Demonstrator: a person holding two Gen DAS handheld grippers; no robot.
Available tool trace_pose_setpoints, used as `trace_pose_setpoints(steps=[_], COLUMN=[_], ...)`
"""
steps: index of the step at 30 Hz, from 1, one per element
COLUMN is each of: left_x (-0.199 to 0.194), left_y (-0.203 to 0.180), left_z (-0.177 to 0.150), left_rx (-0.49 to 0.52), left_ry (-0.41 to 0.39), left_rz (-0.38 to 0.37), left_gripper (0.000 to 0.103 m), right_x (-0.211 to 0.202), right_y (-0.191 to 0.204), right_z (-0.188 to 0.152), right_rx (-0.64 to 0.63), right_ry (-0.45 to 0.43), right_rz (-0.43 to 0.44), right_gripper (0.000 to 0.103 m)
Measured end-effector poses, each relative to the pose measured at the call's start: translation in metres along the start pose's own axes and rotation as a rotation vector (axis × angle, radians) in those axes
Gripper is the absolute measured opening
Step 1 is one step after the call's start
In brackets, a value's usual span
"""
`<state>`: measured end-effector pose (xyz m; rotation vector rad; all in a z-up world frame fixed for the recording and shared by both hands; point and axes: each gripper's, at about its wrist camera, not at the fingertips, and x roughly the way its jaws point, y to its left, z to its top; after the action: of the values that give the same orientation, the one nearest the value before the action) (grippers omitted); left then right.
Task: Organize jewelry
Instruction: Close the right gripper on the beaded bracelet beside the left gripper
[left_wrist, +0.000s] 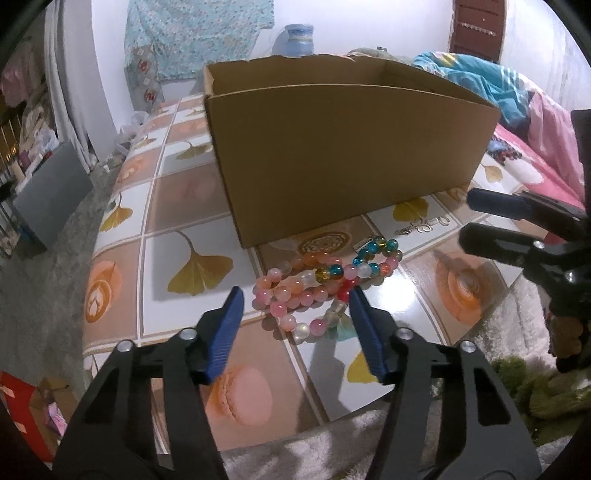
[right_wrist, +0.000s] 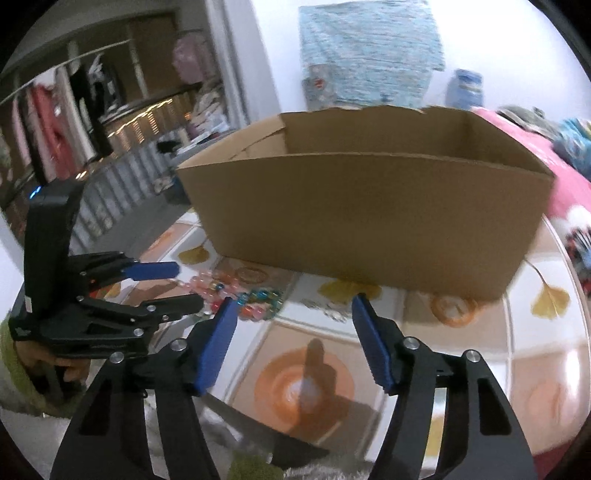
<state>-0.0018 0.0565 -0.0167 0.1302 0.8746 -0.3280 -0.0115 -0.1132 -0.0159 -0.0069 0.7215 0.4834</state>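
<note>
1. Tiled tabletop (left_wrist: 184, 206) with ginkgo-leaf and macaron prints; bedding behind at 2 o'clock.
2. Left gripper (left_wrist: 295, 299) at 6 o'clock, jaws apart, straddling the near edge of the bead bracelets (left_wrist: 317, 284); pads not pressing them.
3. Cardboard box (left_wrist: 343, 155) at 12 o'clock, open-topped, just behind the bracelets.
4. Small metal charms (left_wrist: 424, 225) right of the beads.
5. Right gripper (right_wrist: 291, 306) unclenched, nothing between its fingers, over bare tile.

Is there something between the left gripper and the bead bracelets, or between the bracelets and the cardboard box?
Nothing visible blocks the left gripper: the bead bracelets lie on the table just beyond its open fingertips. Toward the cardboard box, only the box's own tall front wall stands in the way, so the bracelets would have to go over its rim.
</note>
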Motion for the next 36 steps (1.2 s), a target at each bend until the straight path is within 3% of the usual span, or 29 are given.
trace_pose_setpoints(steps=[5, 7, 12, 17, 21, 31, 36], left_x=[0.004, 0.005, 0.005, 0.006, 0.005, 0.003, 0.003], left_y=[0.008, 0.009, 0.007, 0.005, 0.004, -0.003, -0.008], left_z=[-0.002, -0.004, -0.005, -0.006, -0.007, -0.008, -0.008], left_rx=[-0.016, -0.012, 0.013, 0.028, 0.037, 0.083, 0.109], left_ry=[0.016, 0.018, 0.012, 0.008, 0.007, 0.001, 0.003], left_rz=[-0.015, -0.017, -0.004, -0.002, 0.000, 0.025, 0.043], left_gripper=[0.043, 0.038, 0.037, 0.037, 0.036, 0.036, 0.036], right_x=[0.018, 0.027, 0.044, 0.055, 0.049, 0.016, 0.021], right_y=[0.024, 0.034, 0.046, 0.046, 0.042, 0.043, 0.043], right_z=[0.010, 0.013, 0.016, 0.013, 0.016, 0.025, 0.026], right_rx=[-0.148, -0.204, -0.302, -0.346, -0.304, -0.243, -0.237], right_ry=[0.048, 0.076, 0.135, 0.204, 0.208, 0.128, 0.146], right_rz=[0.065, 0.076, 0.090, 0.095, 0.137, 0.174, 0.178], right_gripper=[0.055, 0.048, 0.046, 0.015, 0.004, 0.003, 0.005])
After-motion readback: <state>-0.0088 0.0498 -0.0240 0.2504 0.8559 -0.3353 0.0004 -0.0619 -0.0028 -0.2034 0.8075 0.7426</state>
